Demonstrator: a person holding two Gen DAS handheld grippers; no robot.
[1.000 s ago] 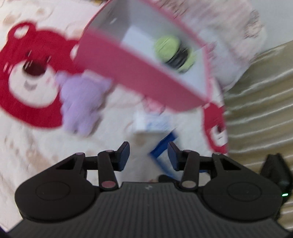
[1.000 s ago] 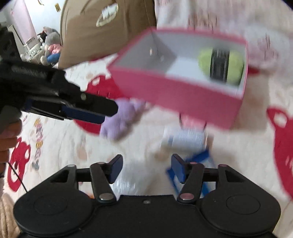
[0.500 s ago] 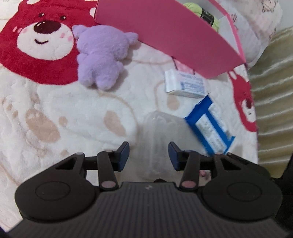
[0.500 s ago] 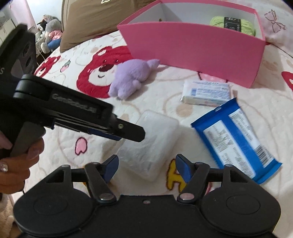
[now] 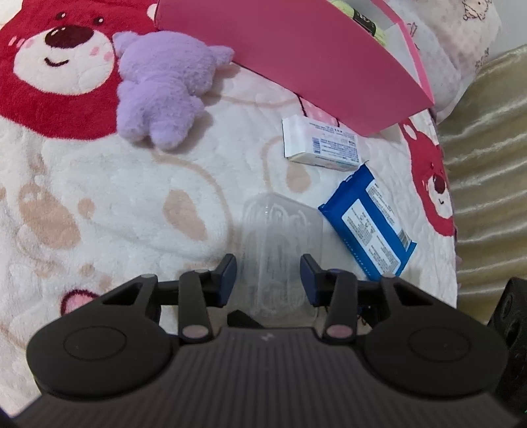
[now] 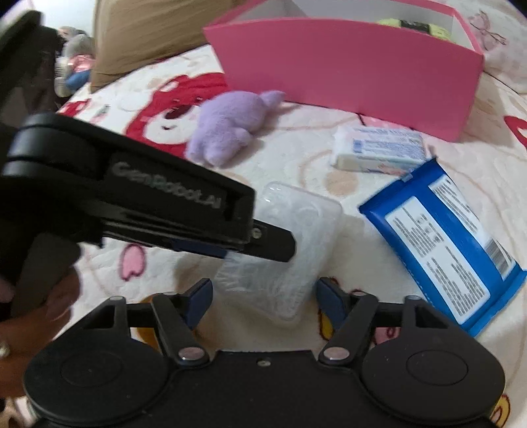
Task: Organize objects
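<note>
A clear plastic case (image 5: 280,243) lies on the bear-print blanket, its near end between the open fingers of my left gripper (image 5: 268,273). In the right wrist view the same case (image 6: 290,237) lies just ahead of my open right gripper (image 6: 263,296), with the left gripper (image 6: 260,243) reaching over it from the left. A blue wipes pack (image 5: 369,224) (image 6: 451,240) lies to the right. A white tissue pack (image 5: 319,145) (image 6: 378,149) and a purple plush toy (image 5: 161,89) (image 6: 230,126) lie in front of a pink box (image 5: 309,56) (image 6: 346,72) that holds a green yarn ball (image 6: 415,26).
A brown pillow (image 6: 148,36) lies at the blanket's far left, with soft toys beyond it. A beige ribbed cover (image 5: 487,164) borders the blanket on the right. A pale printed pillow (image 5: 467,42) sits behind the pink box.
Both grippers have dropped from the pink box toward the blanket and come close to the clear case. The left gripper's fingers now flank the case's near end.
</note>
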